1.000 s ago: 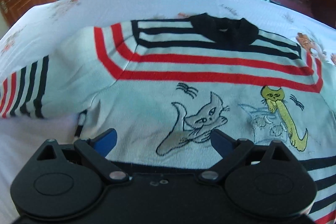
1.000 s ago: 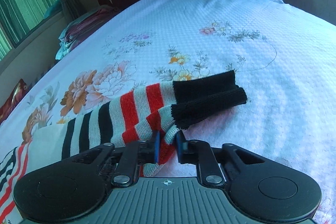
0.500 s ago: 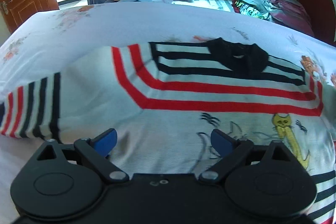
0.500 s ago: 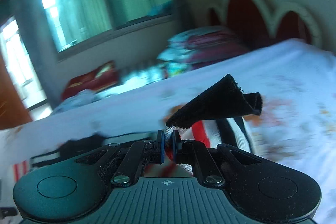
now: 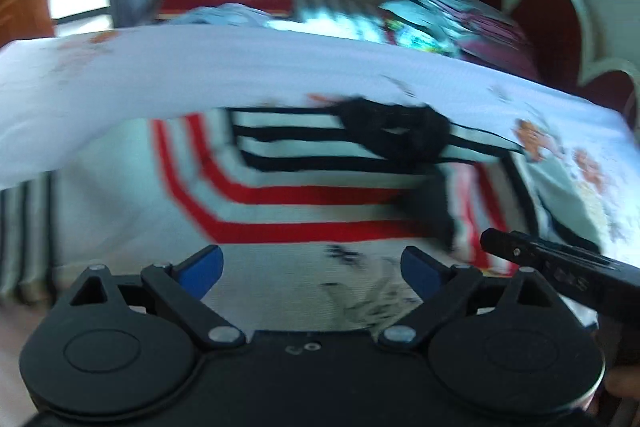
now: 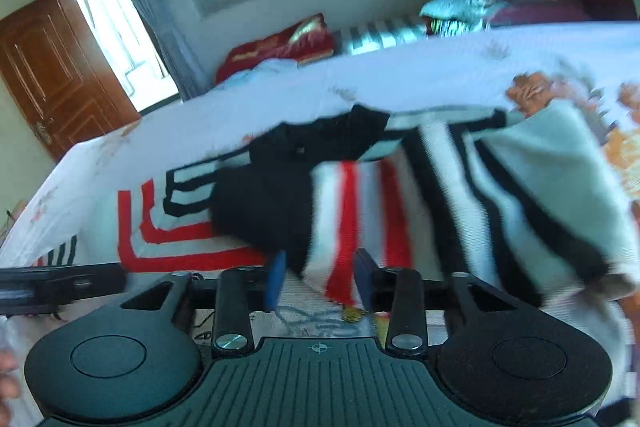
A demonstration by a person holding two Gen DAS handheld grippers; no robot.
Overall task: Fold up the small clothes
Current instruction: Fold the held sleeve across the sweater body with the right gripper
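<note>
Evidently the striped sweater (image 5: 304,211) is light, limp knit (best pinched at cuffs or hems); left gripper (image 5: 312,267) gapes empty, right gripper (image 6: 320,279) part-open around the sleeve (image 6: 348,219).

No word, brand or number can be read in either view. The dark bar of the right gripper (image 5: 560,263), seen at the right of the left wrist view, carries pale embossed marks, but they are too blurred and too small to make out. The only clear sign is a small crosshair in a circle on the ribbed housing of that gripper in its own view, while the small raised marks on the left gripper (image 5: 314,269) body below its fingers cannot be read as letters.
</note>
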